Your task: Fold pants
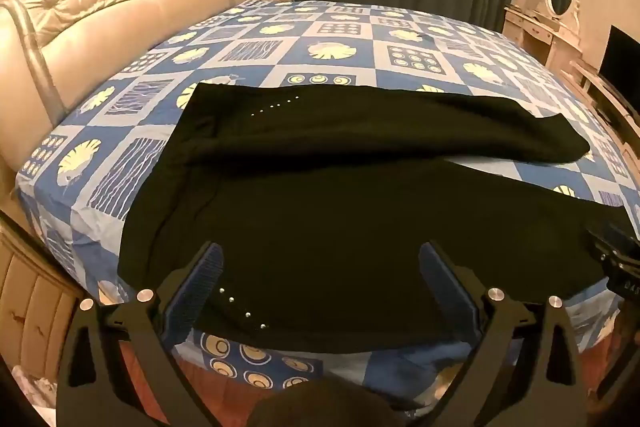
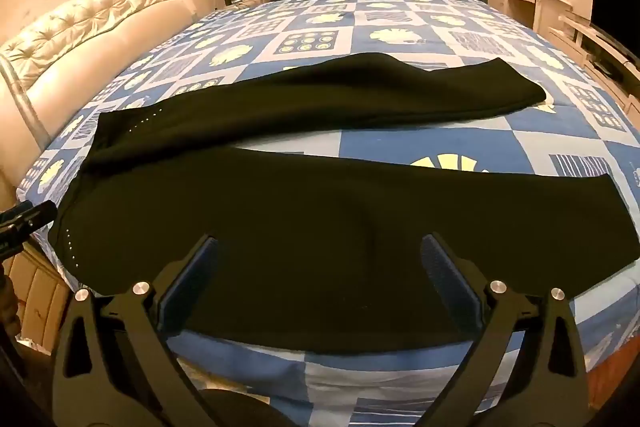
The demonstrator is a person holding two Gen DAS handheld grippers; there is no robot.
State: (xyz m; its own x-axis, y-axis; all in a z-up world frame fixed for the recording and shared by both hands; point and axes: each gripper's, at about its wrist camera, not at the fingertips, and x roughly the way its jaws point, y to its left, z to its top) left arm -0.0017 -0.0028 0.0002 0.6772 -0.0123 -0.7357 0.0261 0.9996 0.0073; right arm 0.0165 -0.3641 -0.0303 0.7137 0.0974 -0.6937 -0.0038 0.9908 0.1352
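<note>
Black pants (image 1: 360,219) spread on bed (image 1: 328,39), unfolded
Both grippers (image 1: 320,267) (image 2: 320,263) gape empty; a shallow pinch could grab one layer only

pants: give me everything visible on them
The pants are black, of soft, matte cloth, and lie spread flat on the patterned bed sheet. The waist is toward the headboard side; the two legs splay apart in a V with sheet between them. A row of small pale dots runs near each hip. Nothing grips them: both hand-held grippers hang open over the near leg.
</note>
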